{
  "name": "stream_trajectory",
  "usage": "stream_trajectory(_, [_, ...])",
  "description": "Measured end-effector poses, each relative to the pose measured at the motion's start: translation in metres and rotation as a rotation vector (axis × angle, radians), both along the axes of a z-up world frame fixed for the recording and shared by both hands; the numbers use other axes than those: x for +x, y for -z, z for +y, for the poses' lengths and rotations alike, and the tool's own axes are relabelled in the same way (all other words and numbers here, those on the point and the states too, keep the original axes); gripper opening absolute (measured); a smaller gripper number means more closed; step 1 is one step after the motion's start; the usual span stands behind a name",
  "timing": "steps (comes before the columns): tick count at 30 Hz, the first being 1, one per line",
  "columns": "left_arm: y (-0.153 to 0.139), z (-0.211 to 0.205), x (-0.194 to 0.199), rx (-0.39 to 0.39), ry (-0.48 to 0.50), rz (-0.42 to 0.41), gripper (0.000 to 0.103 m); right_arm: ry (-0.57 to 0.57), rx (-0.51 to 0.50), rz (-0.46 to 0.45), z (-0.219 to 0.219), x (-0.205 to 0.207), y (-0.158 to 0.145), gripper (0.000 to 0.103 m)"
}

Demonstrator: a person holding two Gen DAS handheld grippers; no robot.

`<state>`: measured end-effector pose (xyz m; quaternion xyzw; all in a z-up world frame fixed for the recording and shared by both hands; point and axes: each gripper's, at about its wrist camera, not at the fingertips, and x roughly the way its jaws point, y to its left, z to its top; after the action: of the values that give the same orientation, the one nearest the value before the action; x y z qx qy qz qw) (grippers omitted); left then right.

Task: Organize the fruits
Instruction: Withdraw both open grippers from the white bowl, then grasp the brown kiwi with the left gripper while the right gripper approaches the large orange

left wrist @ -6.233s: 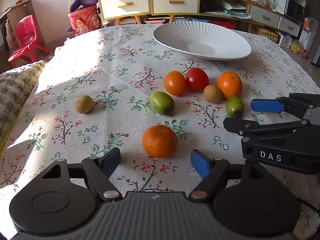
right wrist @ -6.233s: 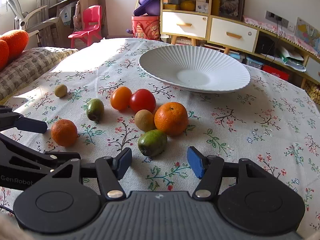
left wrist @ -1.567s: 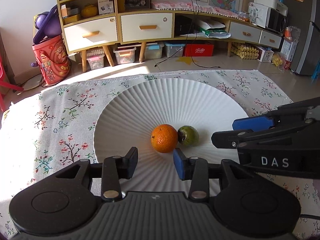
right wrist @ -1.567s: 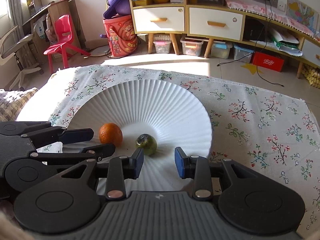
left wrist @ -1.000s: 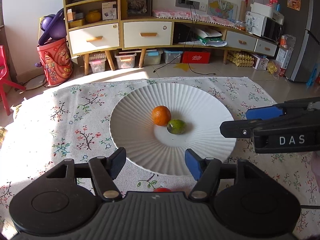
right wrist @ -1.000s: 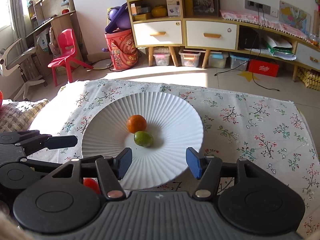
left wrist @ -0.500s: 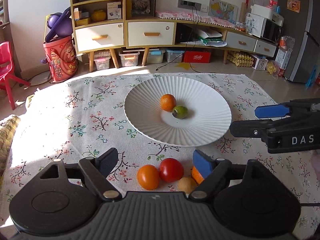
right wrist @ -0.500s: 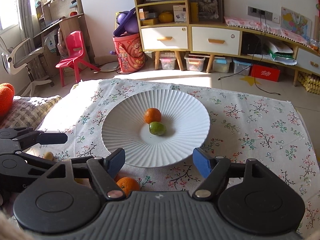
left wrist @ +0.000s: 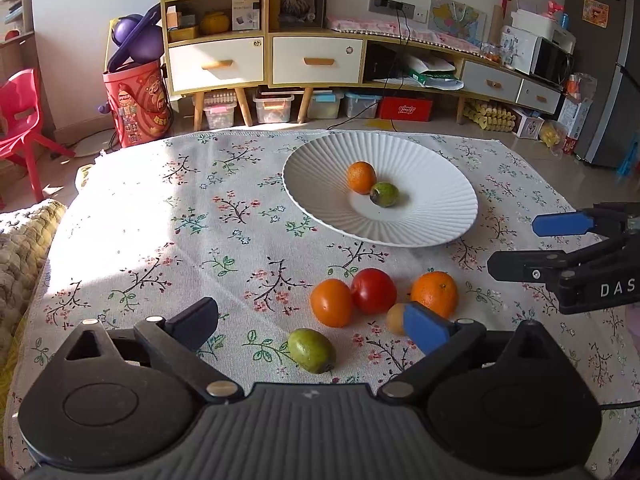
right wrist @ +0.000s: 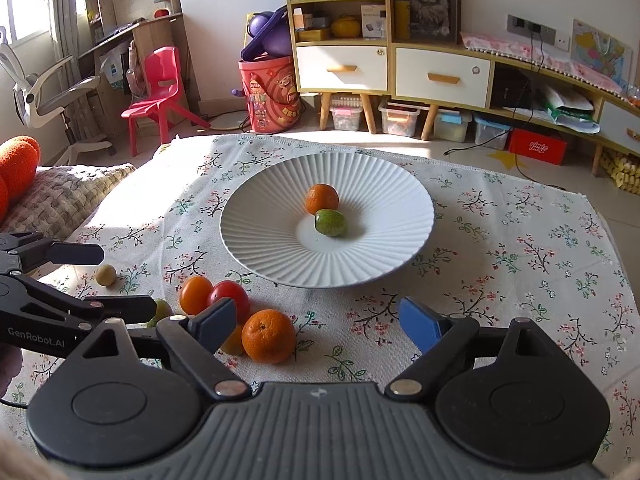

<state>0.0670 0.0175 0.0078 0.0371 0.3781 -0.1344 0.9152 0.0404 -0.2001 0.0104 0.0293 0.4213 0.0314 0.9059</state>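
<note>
Both grippers hover over the near cluster, jaws opening and empty — left gripper [left wrist: 310, 326] above the green fruit [left wrist: 311, 350], right gripper [right wrist: 316, 322] by the orange [right wrist: 268, 341]. Two fruits already sit in the far white plate [left wrist: 436, 196], the collecting spot.

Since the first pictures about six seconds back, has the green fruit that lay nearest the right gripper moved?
Yes. The green fruit now lies in the white ribbed plate, beside a small orange, no longer on the floral tablecloth.
</note>
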Motion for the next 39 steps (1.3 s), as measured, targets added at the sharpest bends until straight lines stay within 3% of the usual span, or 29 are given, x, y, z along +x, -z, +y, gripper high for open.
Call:
stream_trajectory(8, [0.006, 0.018, -0.011, 0.045, -0.028, -0.002, 0.091, -0.018, -0.017, 0.01, 0.003, -0.011, 0.008, 0.091])
stream_trajectory(14, [0.017, 0.038, -0.017, 0.032, -0.064, 0.005, 0.091, -0.048, -0.04, 0.016, 0.008, -0.016, 0.019, 0.092])
stream_trajectory(24, [0.052, 0.06, -0.02, 0.076, -0.024, -0.054, 0.091, -0.18, -0.08, -0.036, 0.012, -0.019, 0.041, 0.091])
stream_trajectory(31, [0.061, 0.079, -0.016, 0.012, -0.052, -0.058, 0.077, -0.253, -0.073, -0.046, 0.012, -0.014, 0.051, 0.083])
stream_trajectory(35, [0.061, 0.081, -0.012, 0.007, -0.062, -0.072, 0.069, -0.266, -0.078, -0.027, 0.013, -0.012, 0.058, 0.074])
stream_trajectory(39, [0.062, 0.08, -0.01, 0.01, -0.074, -0.099, 0.06, -0.266, -0.083, -0.043, 0.014, -0.014, 0.058, 0.072])
